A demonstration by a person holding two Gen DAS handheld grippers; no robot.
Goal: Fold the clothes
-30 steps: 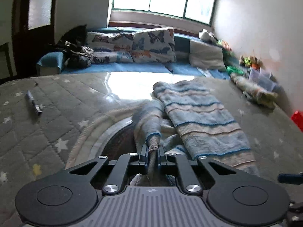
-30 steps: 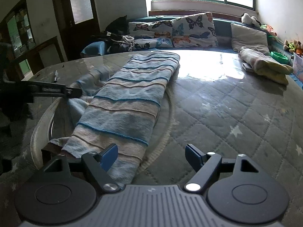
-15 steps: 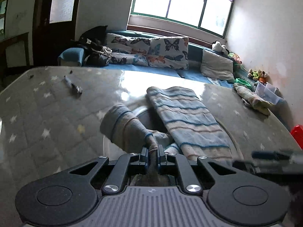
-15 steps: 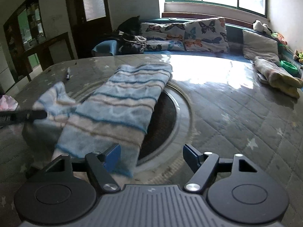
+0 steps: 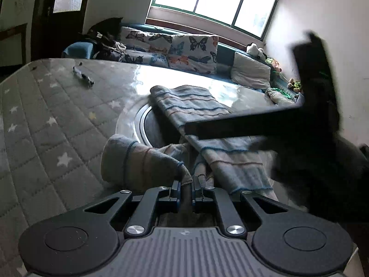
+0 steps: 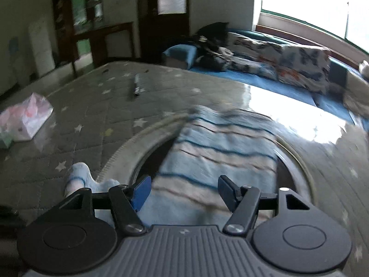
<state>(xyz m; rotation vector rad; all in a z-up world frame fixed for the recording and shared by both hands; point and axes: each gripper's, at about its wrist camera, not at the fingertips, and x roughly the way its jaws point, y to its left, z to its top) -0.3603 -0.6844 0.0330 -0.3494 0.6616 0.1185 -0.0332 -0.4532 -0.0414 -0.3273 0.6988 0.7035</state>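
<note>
On the quilted, star-printed table cover, a striped knit sweater lies lengthwise across the round inset at the table's middle, its body already narrowed into a long strip. The left gripper has its jaws closed tight on the cuff of one sleeve, which arches up from the cloth in a loose roll. The right gripper hovers just above the near hem with jaws wide apart and nothing between them; in the left view it shows only as a dark blurred bar crossing above the sweater. The step in hand looks to be laying that sleeve over the body. To do it well, the left gripper should carry the cuff across and slightly forward so the sleeve lies flat along the stripes without twisting, while the right gripper pins or grips the hem so the body does not drag. A marker pen and a tissue pack lie well apart.
</note>
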